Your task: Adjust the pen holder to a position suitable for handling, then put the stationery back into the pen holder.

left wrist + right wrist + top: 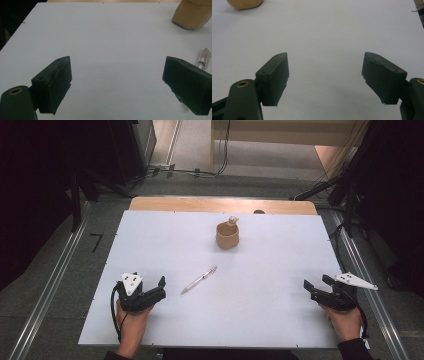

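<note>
The pen [199,280] lies flat on the white table [270,320], on the person's side of the tan cup [227,235] and well apart from it. Its long axis runs on a slant, the near end pointing down toward the left gripper [150,292], the far end angling up toward the cup. That left gripper sits just beside the pen's near end, jaws spread wide and holding nothing; in the left gripper view the pen [203,58] peeks out just past the right-hand jaw, off to one side instead of between the jaws. The right gripper [316,284] waits well apart from the pen, on its other side, jaws also gaping and empty, with the cup [244,3] far off up-left in its own view. By my reading the left hand is the nearer one, and it needs to swing sideways so the jaws straddle the pen across its slanted length.
</note>
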Tool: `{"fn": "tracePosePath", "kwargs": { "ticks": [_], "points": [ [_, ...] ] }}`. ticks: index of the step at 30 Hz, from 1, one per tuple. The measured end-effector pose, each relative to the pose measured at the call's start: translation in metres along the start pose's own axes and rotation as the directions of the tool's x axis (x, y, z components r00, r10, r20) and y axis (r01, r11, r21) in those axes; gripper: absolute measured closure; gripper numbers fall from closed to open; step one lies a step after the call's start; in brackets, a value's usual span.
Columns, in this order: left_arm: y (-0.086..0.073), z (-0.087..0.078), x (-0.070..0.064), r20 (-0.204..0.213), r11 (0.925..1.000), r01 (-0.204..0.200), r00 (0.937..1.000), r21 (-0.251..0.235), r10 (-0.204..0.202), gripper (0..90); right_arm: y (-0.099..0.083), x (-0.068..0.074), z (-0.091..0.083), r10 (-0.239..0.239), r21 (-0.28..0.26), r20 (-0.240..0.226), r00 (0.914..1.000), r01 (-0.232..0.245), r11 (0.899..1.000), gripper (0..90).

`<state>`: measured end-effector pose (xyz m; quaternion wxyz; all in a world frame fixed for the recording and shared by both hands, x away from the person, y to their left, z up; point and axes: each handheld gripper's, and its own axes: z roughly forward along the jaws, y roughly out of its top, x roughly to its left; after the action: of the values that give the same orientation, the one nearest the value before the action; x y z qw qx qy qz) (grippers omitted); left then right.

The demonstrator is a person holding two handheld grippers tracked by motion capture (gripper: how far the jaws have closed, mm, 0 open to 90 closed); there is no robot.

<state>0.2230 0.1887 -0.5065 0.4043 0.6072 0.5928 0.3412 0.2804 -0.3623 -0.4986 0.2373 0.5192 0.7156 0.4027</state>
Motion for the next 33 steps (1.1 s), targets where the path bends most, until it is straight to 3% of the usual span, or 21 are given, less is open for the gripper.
{"fn": "tracePosePath", "kwargs": {
  "ticks": [14, 33],
  "points": [
    [-0.0009, 0.0004, -0.0002, -0.001, 0.9999, -0.003, 1.0000, 0.013, 0.003, 9.4, 0.0004, -0.0003, -0.0014, -0.001, -0.004, 0.001, 1.0000, 0.001, 1.000, 20.5],
    [-0.0008, -0.0008, -0.0032, 0.032, 0.9997, -0.010, 0.9994, 0.024, 0.009, 9.4, 0.0007, -0.0014, -0.0038, 0.004, -0.012, 0.016, 0.9999, -0.004, 1.000, 20.5]
  ]
}}
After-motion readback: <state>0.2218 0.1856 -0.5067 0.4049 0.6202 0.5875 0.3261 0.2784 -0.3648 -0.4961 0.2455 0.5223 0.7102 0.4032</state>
